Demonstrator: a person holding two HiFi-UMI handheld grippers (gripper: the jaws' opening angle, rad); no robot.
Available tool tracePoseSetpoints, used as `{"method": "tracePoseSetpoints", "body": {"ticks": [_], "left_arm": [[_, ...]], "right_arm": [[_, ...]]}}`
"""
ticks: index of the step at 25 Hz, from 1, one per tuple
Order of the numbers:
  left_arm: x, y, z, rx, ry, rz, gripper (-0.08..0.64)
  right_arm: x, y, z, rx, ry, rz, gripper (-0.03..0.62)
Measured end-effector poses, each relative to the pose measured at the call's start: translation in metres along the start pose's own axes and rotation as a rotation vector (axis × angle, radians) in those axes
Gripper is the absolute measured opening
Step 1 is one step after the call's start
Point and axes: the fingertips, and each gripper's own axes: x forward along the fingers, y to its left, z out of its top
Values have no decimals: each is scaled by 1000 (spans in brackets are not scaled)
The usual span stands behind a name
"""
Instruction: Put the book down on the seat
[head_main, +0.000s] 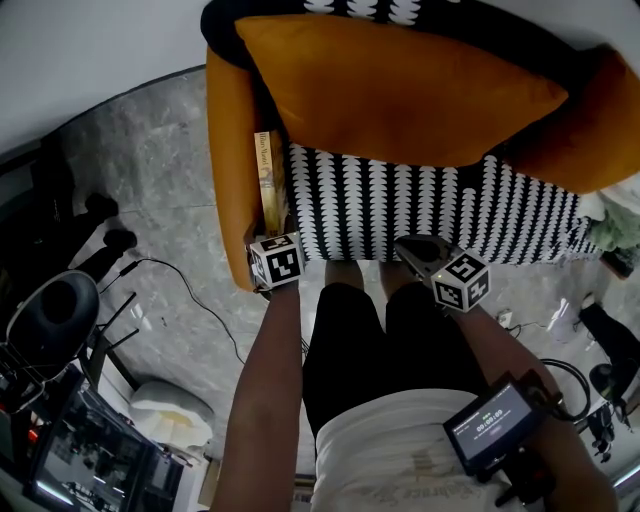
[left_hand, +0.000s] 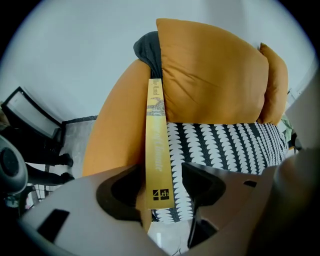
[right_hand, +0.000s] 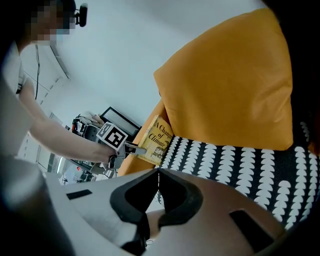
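A yellow book (head_main: 268, 180) stands on its edge on the black-and-white patterned seat (head_main: 430, 215), leaning against the sofa's orange left armrest (head_main: 228, 170). In the left gripper view its spine (left_hand: 159, 150) runs between the jaws of my left gripper (left_hand: 162, 192), with a gap on each side, so that gripper is open and straddles the book's near end. The right gripper view shows the book's cover (right_hand: 156, 140) and the left gripper (right_hand: 131, 147) beside it. My right gripper (head_main: 415, 247) hovers over the seat's front edge, shut with nothing in it (right_hand: 158, 182).
A big orange cushion (head_main: 400, 90) lies across the back of the seat, a second one at the right (head_main: 600, 120). On the grey floor to the left are cables (head_main: 195, 300), an office chair (head_main: 50, 310) and a white object (head_main: 170, 405). My legs stand against the sofa's front.
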Motion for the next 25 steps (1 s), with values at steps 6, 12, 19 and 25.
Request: {"method": "tracePoseSetpoints", "body": {"ticks": [6, 12, 19, 25], "left_arm": [[-5, 4, -2, -18, -47, -2, 265], [-15, 4, -7, -48, -72, -19, 265], [-36, 7, -1, -67, -118, -34, 261], [-74, 15, -2, -78, -162, -27, 191]], "right_arm": [[2, 0, 3, -13, 1, 3, 15], [2, 0, 12, -38, -9, 7, 15], [9, 0, 33, -100, -27, 14, 15], [1, 16, 66, -157, -56, 34, 15]]}}
